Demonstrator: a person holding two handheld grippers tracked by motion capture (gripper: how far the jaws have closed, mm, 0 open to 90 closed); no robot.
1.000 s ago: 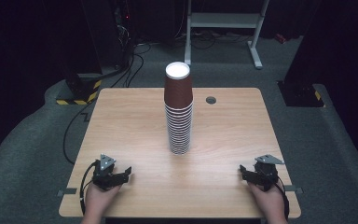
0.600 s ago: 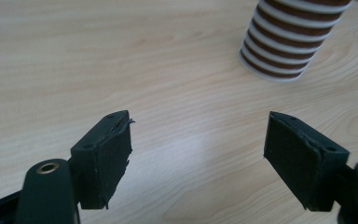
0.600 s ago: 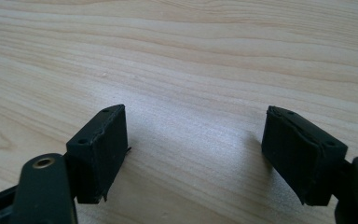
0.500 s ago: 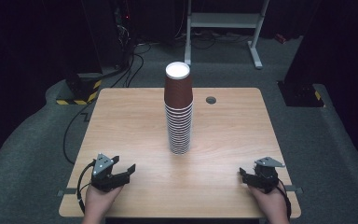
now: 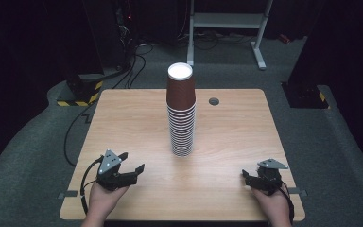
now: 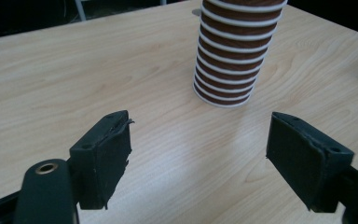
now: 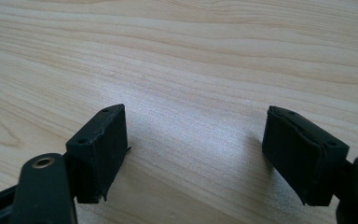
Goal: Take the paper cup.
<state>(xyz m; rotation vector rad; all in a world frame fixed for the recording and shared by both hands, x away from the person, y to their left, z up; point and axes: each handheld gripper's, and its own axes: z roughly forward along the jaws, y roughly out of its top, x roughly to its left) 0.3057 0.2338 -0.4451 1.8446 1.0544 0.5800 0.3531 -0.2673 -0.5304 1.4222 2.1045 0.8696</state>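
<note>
The left gripper (image 6: 198, 161) is seen with its jaws standing wide apart and nothing between them, the stack of brown paper cups (image 6: 230, 53) being found ahead of it, slightly to its right, upright on the wooden table (image 6: 74, 70). The right gripper (image 7: 196, 156) is likewise held wide open and empty over bare tabletop, with the stack placed well apart from it.

Cup stack (image 5: 181, 111) mid-table (image 5: 123, 118), left gripper (image 5: 131, 173) near-left, right gripper (image 5: 248, 177) near-right
</note>
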